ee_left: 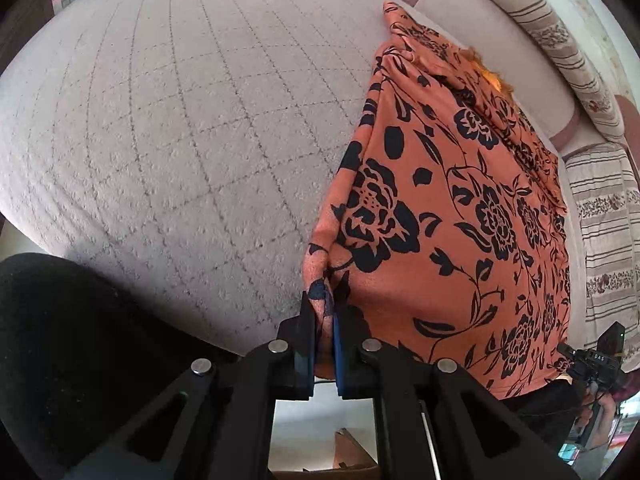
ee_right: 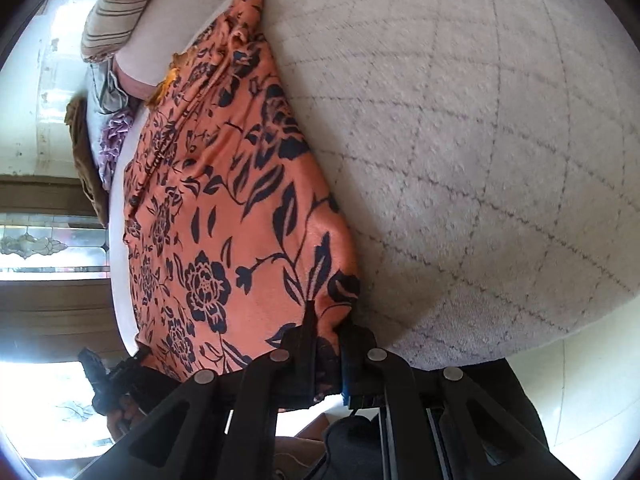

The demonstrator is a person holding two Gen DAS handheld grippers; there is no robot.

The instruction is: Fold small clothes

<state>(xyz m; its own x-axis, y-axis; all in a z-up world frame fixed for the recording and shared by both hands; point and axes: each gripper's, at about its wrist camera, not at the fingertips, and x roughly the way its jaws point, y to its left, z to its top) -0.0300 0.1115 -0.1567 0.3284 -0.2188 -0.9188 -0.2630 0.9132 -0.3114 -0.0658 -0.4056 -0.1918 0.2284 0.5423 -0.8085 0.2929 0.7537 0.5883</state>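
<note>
Left wrist view shows the left gripper clenched on a bunched corner of an orange garment printed with black flowers. Its black fingers press the cloth between them, with a blue pad visible on the inner side of one. From that pinch the garment stretches away toward the far end of the bed, hanging taut over a pale quilted bedspread with a dark grid pattern. Its far end lies crumpled on the bedspread near a striped, flower-printed pillow. At the lower right edge of this view the other gripper and the hand carrying it appear small and partly cut off.

Right wrist view shows the right gripper likewise clenched on a neighbouring corner of the same garment, fabric pinched between its fingers. The cloth spreads left of the bedspread, and the pillow sits at the far upper left, beside some purple and brown fabric.
</note>
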